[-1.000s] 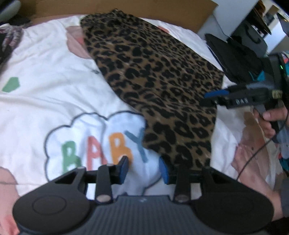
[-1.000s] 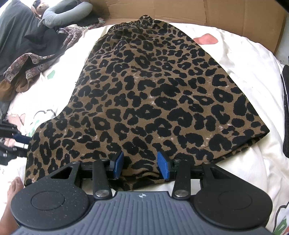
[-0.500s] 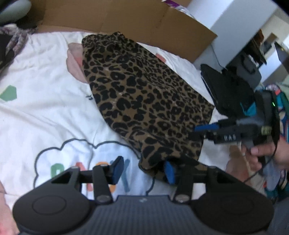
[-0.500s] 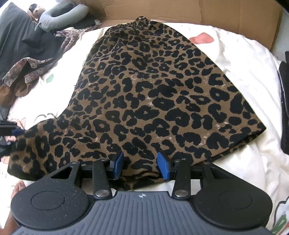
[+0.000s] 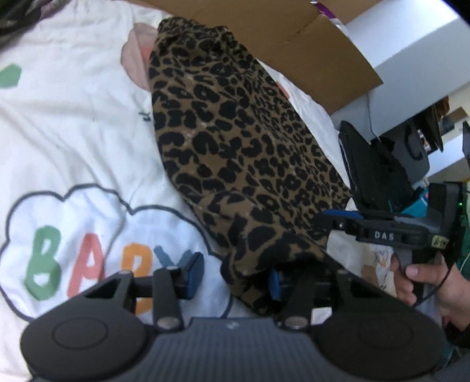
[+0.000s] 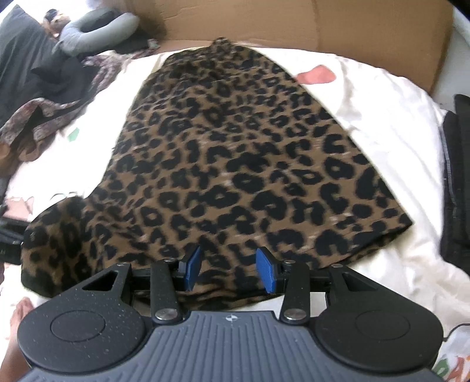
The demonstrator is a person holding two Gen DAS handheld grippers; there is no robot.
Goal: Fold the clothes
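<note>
Centrally, leopard-print garment (image 6: 235,164) spread flat on white printed bedsheet (image 5: 73,141), narrow gathered end toward cardboard sheet (image 6: 293,23) at the far edge, wide hem nearest both cameras. Near-left corner of hem lifted and bunched, draped over right-hand blue pad (image 5: 274,283) of left gripper (image 5: 235,276); left-hand pad (image 5: 195,271) bare, apart from the cloth, over the coloured "BABY" cloud print (image 5: 88,249). Jaws of left gripper part open and closing, cloth corner between them but not pressed from both sides. Right gripper (image 6: 230,271) seen from its own wrist view: jaws part open, blue pads (image 6: 192,269) resting at mid-hem, leopard cloth visible in the gap, no pinch discernible; whether pads touch the fabric, cannot tell. Same right gripper visible in the left wrist view, gripped by a hand (image 5: 426,285). Heap of dark and patterned clothes (image 6: 38,97) at far left; dark folded fabric (image 6: 455,182) at right edge of sheet.
</note>
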